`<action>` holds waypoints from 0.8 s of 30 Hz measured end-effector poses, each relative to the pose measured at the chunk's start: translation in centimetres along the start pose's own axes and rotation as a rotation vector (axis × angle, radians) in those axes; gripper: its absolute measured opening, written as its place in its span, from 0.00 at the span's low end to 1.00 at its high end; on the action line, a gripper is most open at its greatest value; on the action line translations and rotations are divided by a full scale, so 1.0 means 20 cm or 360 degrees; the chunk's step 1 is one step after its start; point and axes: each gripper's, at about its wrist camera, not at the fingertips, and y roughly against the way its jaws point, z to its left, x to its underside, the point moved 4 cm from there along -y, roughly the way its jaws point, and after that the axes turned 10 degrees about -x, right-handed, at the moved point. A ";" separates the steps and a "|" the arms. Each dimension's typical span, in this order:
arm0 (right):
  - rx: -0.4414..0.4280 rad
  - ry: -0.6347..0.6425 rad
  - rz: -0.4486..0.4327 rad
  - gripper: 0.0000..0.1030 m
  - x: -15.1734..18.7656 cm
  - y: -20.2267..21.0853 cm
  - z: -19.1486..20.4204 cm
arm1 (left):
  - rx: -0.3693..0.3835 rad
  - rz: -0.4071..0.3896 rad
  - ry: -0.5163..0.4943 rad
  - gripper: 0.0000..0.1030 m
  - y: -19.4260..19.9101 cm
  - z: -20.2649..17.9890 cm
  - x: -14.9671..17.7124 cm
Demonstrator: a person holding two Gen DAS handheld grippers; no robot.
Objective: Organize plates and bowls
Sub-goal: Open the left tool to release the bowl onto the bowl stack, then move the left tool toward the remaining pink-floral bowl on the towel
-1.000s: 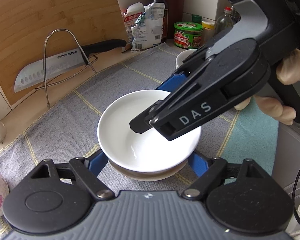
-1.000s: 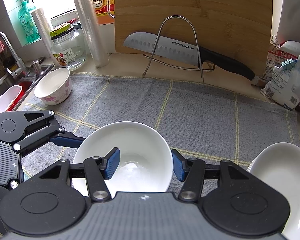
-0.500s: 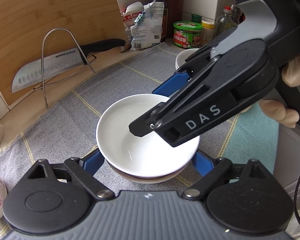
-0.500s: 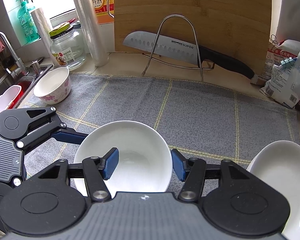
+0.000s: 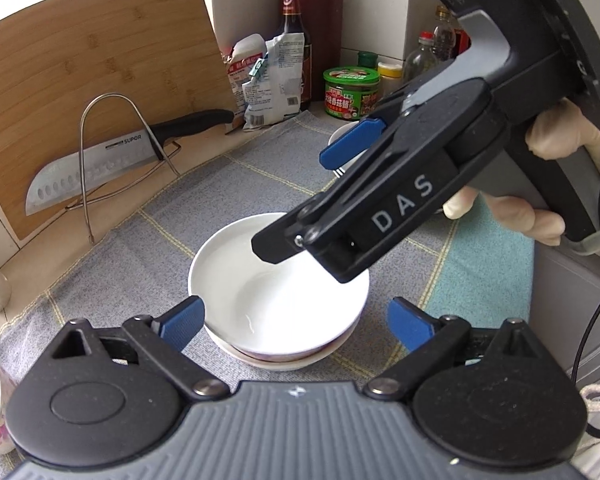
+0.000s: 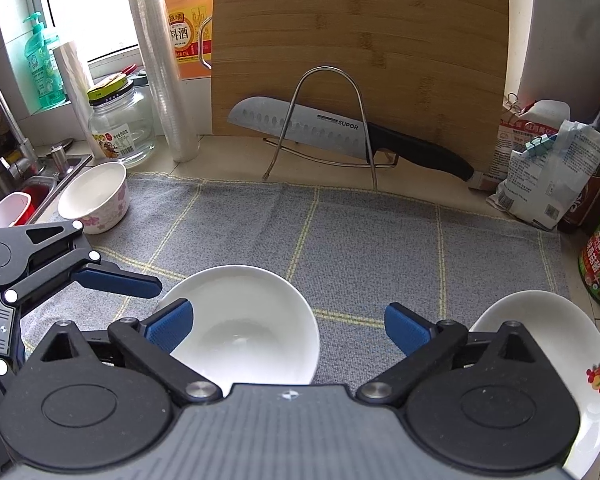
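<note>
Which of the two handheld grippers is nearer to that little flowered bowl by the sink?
The left. In the right wrist view the left gripper sits just in front of the flowered bowl, while the right gripper is farther off, over the plain white bowl.

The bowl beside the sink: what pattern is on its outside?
Pink flowers on white bowl, clearest in the right wrist view.

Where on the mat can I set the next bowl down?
Bare mat lies between the white bowl, the knife stand and the plate. Crowded: left by the floral bowl and sink, right by bags and jars.
</note>
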 end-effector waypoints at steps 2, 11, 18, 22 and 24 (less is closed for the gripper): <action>0.0032 -0.0009 -0.0014 1.00 0.00 0.01 -0.01 | -0.0028 -0.0001 0.0030 0.95 0.00 0.01 0.00; 0.0110 0.0137 -0.0117 1.00 -0.03 0.06 0.02 | -0.0362 -0.0015 0.0278 0.95 0.14 0.17 0.05; -0.0032 0.0293 -0.0178 1.00 -0.11 0.01 0.16 | -0.0694 0.0092 0.0462 0.95 0.32 0.38 0.23; -0.0127 0.0329 -0.0173 1.00 -0.12 -0.02 0.33 | -0.0819 0.0148 0.0518 0.95 0.40 0.54 0.36; -0.0139 0.0369 -0.0171 1.00 -0.13 -0.03 0.44 | -0.0828 0.0161 0.0542 0.95 0.43 0.63 0.42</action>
